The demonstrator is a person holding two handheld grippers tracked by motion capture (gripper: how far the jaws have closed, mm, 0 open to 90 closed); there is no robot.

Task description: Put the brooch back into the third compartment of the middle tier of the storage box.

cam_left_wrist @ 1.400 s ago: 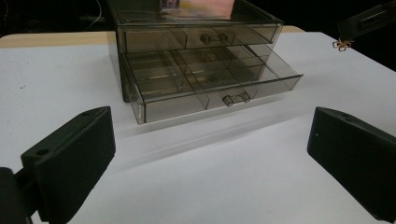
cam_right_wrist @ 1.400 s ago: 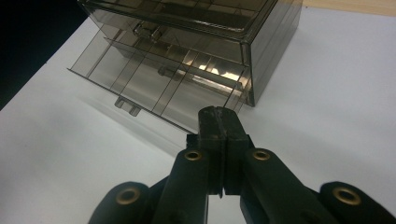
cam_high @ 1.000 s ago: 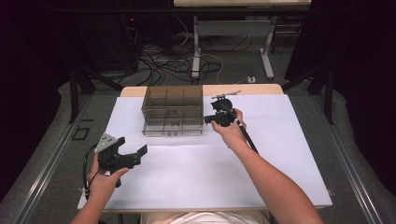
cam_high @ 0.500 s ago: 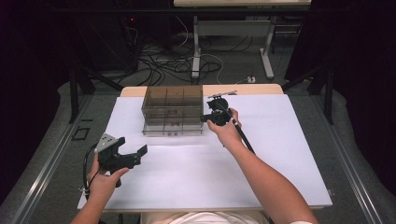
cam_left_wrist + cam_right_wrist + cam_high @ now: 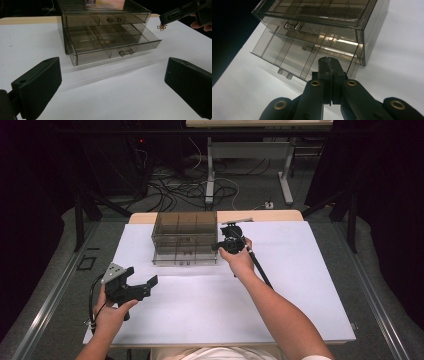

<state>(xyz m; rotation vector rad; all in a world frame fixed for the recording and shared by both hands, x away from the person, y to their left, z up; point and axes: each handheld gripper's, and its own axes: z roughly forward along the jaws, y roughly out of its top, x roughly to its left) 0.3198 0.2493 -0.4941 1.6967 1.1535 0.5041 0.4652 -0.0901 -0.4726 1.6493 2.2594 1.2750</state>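
White-covered table [image 5: 300, 285] on a grey floor [image 5: 60, 280], dark room, cables [image 5: 190, 185] behind. Smoky clear plastic two-drawer organiser [image 5: 185, 237] at the table's far middle, lower drawer [image 5: 110, 46] pulled out. Left gripper [image 5: 137, 287] spread wide, holding nothing, near the left edge. Right gripper [image 5: 328, 65] clenched on a small gold-coloured trinket [image 5: 161, 27] beside the organiser's right end.

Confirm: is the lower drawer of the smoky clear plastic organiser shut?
No, the lower drawer sticks out in front of the smoky clear plastic organiser.
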